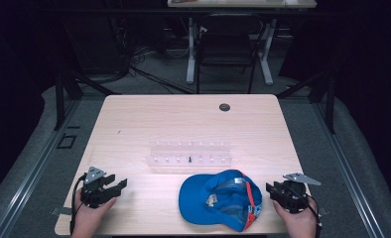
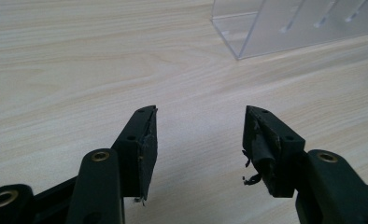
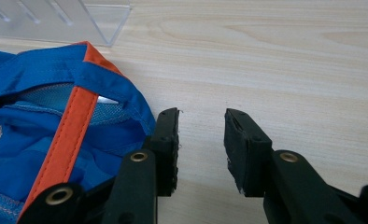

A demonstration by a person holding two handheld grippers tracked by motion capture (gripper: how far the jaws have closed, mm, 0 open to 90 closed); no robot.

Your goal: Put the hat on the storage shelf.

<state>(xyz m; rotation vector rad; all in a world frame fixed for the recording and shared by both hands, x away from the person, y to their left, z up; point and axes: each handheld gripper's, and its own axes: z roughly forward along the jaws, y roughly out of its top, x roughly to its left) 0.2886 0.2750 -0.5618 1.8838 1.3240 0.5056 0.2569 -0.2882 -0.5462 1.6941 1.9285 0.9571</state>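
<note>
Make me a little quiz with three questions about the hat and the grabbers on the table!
1. Where does the cap lie?
A. between the two grippers
B. behind the clear rack
C. on the floor

2. What colour is the cap's strap?
A. green
B. orange
C. white

3. How are the left gripper's jaws?
A. shut
B. gripping the cap
C. open, holding nothing

Answers: 1 A, it lies between the left gripper and right gripper, in front of the clear rack. 2 B, an orange strap crosses the blue cloth. 3 C, bare table shows between the jaws.
</note>
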